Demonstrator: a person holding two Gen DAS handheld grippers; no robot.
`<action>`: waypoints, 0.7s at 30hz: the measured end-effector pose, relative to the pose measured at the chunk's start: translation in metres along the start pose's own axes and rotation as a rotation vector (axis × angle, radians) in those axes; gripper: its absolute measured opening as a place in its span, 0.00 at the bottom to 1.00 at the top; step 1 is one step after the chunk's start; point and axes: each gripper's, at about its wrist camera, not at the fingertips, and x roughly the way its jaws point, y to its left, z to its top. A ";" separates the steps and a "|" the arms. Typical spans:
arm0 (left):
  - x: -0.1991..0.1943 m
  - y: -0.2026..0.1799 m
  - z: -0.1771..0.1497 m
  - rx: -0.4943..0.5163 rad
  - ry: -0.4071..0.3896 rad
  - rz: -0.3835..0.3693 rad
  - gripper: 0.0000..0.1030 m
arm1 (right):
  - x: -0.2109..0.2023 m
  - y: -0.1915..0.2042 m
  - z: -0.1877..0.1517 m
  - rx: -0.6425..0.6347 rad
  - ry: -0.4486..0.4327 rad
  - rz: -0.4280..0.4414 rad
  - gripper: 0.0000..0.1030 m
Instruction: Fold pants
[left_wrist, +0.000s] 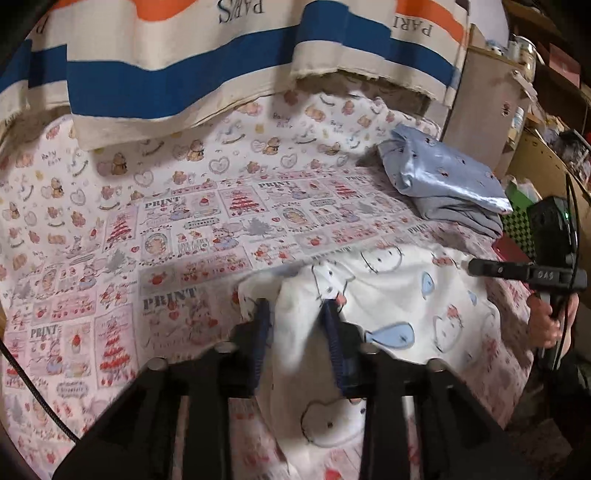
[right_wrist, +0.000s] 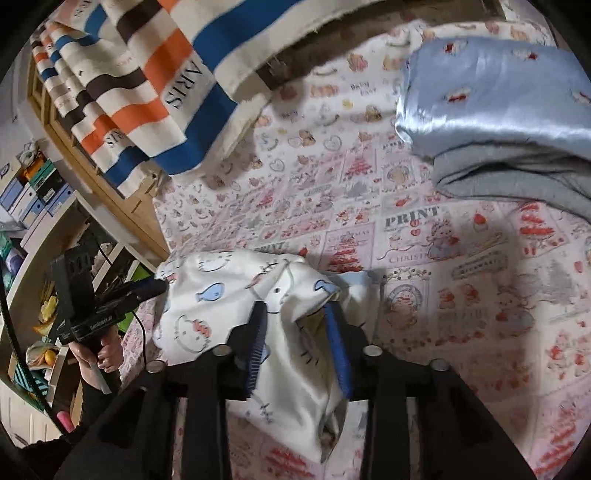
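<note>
Pants (left_wrist: 399, 295): white satin with cat faces and blue fish, bunched on the sheet at the near edge of the bed, one part raised in each gripper.
Pants, right view (right_wrist: 207, 295): cloth drapes down between the fingers and lies rumpled toward the left gripper.
Left gripper (left_wrist: 300, 310): fingers narrowed around a bunched fold of the pants; blue pads (left_wrist: 264, 321) press the cloth from both sides.
Left gripper, seen from the right (right_wrist: 147, 290): at the far left edge of the pants, its tip against the cloth, held by a hand (right_wrist: 105, 354).
Right gripper (right_wrist: 295, 314): fingers narrowed around a raised fold of the pants; the cloth fills the gap between the blue pads (right_wrist: 338, 332).
Right gripper, seen from the left (left_wrist: 476, 266): tip at the right edge of the pants; whether the fingers meet cannot be told from here.
Sheet (left_wrist: 184, 229): pink and white print with trees, bears and the word PRINT, spread under everything.
Stack (left_wrist: 447, 184): folded pale blue satin on top of grey cloth, on the sheet beyond the pants, apart from them.
Towel (left_wrist: 184, 66): striped blue, orange and cream, hanging over the far side of the bed.
Shelves (right_wrist: 33, 206): boxes and clutter, left of the bed in the right view.
</note>
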 end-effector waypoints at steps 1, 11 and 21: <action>0.001 0.000 0.001 0.008 -0.001 0.001 0.02 | 0.000 -0.001 0.000 0.010 -0.012 -0.011 0.02; 0.012 0.011 0.002 0.013 0.021 0.109 0.03 | 0.003 -0.002 0.002 -0.039 -0.030 -0.146 0.01; -0.015 0.006 -0.007 -0.001 -0.025 0.080 0.17 | -0.020 0.011 -0.001 -0.098 -0.089 -0.142 0.04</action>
